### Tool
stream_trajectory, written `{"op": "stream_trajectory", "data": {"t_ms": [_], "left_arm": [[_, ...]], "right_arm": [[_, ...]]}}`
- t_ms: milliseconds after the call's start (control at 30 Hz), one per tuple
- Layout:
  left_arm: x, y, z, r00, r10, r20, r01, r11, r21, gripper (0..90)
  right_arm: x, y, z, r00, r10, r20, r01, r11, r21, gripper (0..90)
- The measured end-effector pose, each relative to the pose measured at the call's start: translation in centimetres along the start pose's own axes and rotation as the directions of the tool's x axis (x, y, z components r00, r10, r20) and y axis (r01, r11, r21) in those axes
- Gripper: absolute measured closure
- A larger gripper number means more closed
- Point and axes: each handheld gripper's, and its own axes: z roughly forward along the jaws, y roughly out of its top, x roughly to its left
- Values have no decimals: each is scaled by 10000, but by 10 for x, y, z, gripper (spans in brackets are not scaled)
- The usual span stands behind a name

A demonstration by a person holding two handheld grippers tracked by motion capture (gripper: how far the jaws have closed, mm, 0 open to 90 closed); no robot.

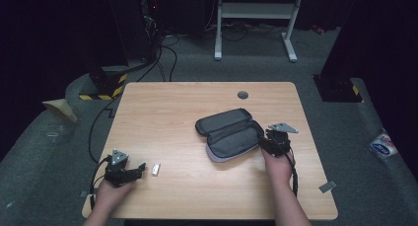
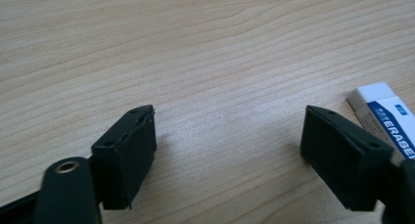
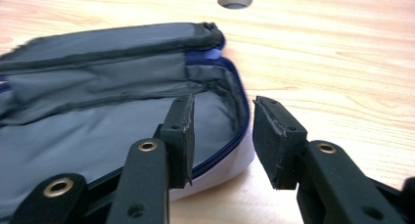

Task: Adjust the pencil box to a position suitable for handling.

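A grey zip case (image 1: 229, 133) lies open on the wooden table (image 1: 197, 102), right of centre. My right gripper (image 1: 261, 141) is at its right end. In the right gripper view the case (image 3: 98, 101) shows its grey lining and blue zip. There my right gripper (image 3: 224, 104) is open and straddles the case's rim, one jaw inside and one outside, not clamped. A small white eraser (image 1: 156, 169) lies near the front left. My left gripper (image 1: 141, 169) rests just left of it, open. In the left gripper view the eraser (image 2: 384, 109) lies just beyond the right jaw of the open gripper (image 2: 230, 121), with bare wood between the jaws.
A round cable hole (image 1: 242, 94) sits in the table behind the case. A white desk frame (image 1: 256, 11) and black equipment with cables stand on the floor beyond. A printed packet (image 1: 382, 144) lies on the floor at the right.
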Motion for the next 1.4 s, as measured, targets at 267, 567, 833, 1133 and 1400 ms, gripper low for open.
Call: {"op": "stream_trajectory", "data": {"t_ms": [267, 567, 833, 1133, 1400], "left_arm": [[4, 3, -8, 9999, 49, 91, -48, 10000, -81, 465], [-4, 19, -25, 9999, -112, 74, 119, 9932, -1155, 555], [-27, 34, -23, 9988, 211, 436, -145, 9891, -1463, 585], [-59, 52, -11, 9941, 801, 733, -673, 9844, -1624, 586], [-99, 76, 7, 9842, 827, 1567, -508, 9789, -1977, 656]], "right_arm": [[-6, 2, 13, 9999, 147, -62, -144, 9990, 426, 745], [2, -8, 1, 9988, -102, -484, 111, 9998, 175, 807], [18, -13, -1, 9961, -402, -787, 412, 9991, 101, 806], [33, -19, -2, 9923, -537, -1116, 529, 9986, -97, 792], [38, -24, -5, 9908, -559, -1236, 538, 9983, -205, 787]]}}
